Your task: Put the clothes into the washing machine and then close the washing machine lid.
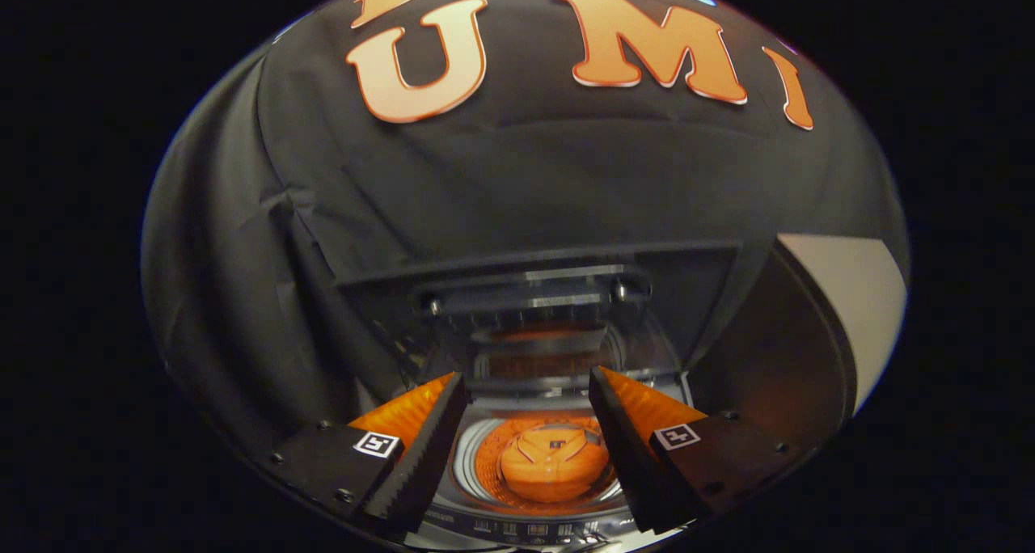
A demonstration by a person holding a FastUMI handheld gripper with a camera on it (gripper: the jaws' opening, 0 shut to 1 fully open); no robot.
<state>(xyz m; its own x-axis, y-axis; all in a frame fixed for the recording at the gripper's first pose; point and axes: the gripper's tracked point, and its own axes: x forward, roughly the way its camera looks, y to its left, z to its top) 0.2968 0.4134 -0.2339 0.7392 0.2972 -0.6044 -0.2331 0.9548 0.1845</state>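
**Count of items, gripper view**

One gripper [527, 387], two fingers [420, 448], spread apart with nothing between the pads. Two square printed markers, one on each finger base [378, 444]. One washing machine [534, 512], top-loading. One lid [538, 282], raised upright behind the opening. One drum [485, 456]. One orange garment [554, 464], folded, lying in the drum, seen between the fingers. One pale panel [861, 310] off to the right.
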